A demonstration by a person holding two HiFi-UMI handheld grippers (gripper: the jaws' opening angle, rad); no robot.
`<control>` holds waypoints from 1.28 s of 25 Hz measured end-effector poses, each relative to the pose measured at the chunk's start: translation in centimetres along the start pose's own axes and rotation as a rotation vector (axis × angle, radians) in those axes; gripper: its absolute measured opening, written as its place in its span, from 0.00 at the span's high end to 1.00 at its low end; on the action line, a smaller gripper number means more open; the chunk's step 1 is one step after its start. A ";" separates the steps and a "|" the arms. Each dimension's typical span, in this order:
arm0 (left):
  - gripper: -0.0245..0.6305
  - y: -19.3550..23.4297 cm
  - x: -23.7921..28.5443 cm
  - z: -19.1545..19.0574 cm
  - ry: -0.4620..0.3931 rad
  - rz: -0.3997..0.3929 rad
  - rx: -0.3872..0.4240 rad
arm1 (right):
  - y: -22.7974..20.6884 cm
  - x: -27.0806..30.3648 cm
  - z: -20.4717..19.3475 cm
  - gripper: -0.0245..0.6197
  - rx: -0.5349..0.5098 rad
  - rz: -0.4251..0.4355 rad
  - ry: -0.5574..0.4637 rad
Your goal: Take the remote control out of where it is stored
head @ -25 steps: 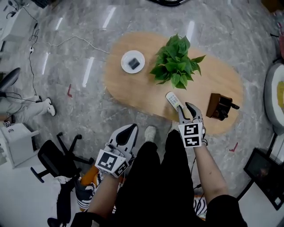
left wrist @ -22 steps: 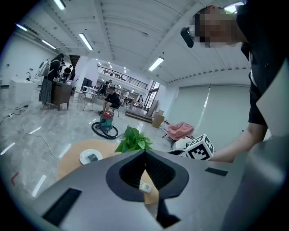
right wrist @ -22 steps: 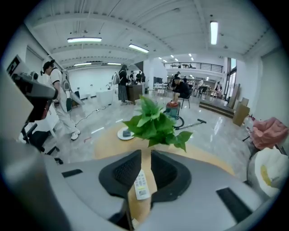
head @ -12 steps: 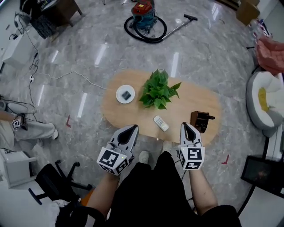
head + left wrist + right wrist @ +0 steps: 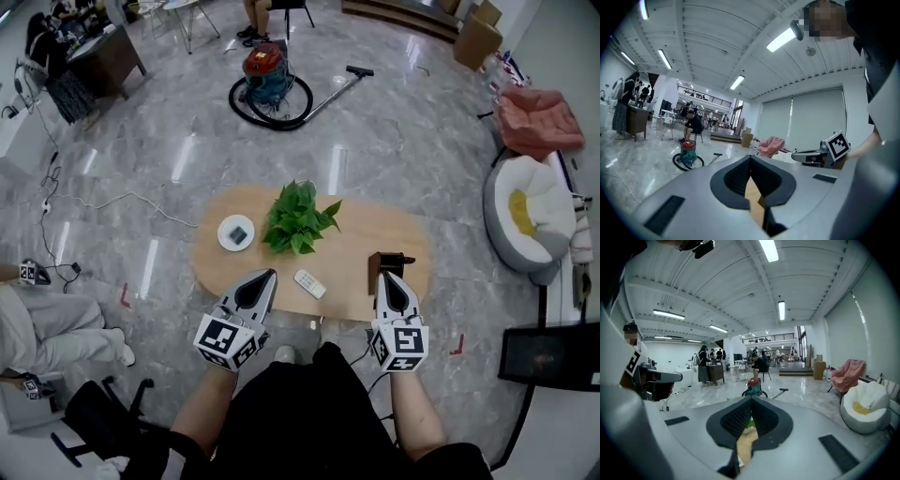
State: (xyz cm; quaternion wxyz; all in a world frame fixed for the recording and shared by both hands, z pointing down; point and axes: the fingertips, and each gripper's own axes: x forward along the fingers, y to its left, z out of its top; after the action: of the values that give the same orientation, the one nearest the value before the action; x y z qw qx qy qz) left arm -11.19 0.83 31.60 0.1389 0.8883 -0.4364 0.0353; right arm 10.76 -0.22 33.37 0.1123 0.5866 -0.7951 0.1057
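Note:
The white remote control (image 5: 308,283) lies flat on the oval wooden table (image 5: 356,225), near its front edge, with nothing holding it. The brown wooden holder (image 5: 388,263) stands to the remote's right. My right gripper (image 5: 388,279) hovers just in front of that holder, shut and empty; in its own view the right gripper (image 5: 751,399) shows its jaws meeting. My left gripper (image 5: 264,276) hangs at the table's front edge, left of the remote, also shut on nothing. The left gripper (image 5: 751,157) points across the room in its own view.
A green potted plant (image 5: 294,217) stands mid-table, with a white dish (image 5: 235,232) holding a dark object to its left. A vacuum cleaner (image 5: 265,73) and hose lie on the marble floor beyond. A beanbag (image 5: 527,214) sits at the right, a seated person's legs (image 5: 47,323) at the left.
My right gripper has drawn back from the remote and its jaws have shut. The head view has risen, so the table looks smaller and farther. The remote stays on the table.

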 end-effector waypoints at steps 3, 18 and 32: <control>0.95 -0.5 0.7 0.3 -0.005 -0.028 -0.007 | -0.5 -0.7 0.1 0.95 0.000 -0.018 -0.003; 0.95 -2.3 4.0 -1.0 0.016 -0.051 -0.019 | -5.7 -2.3 -4.1 0.95 0.024 -0.091 0.084; 0.95 -7.3 11.6 -7.2 0.155 -0.141 -0.041 | -13.9 -0.9 -14.5 0.77 0.120 -0.103 0.320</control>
State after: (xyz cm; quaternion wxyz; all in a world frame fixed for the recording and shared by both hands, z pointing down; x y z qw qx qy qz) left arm 2.12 -1.75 39.08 0.1924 0.9084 -0.3614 0.0849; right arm 25.10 0.92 47.45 0.2074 0.6078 -0.7283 0.2390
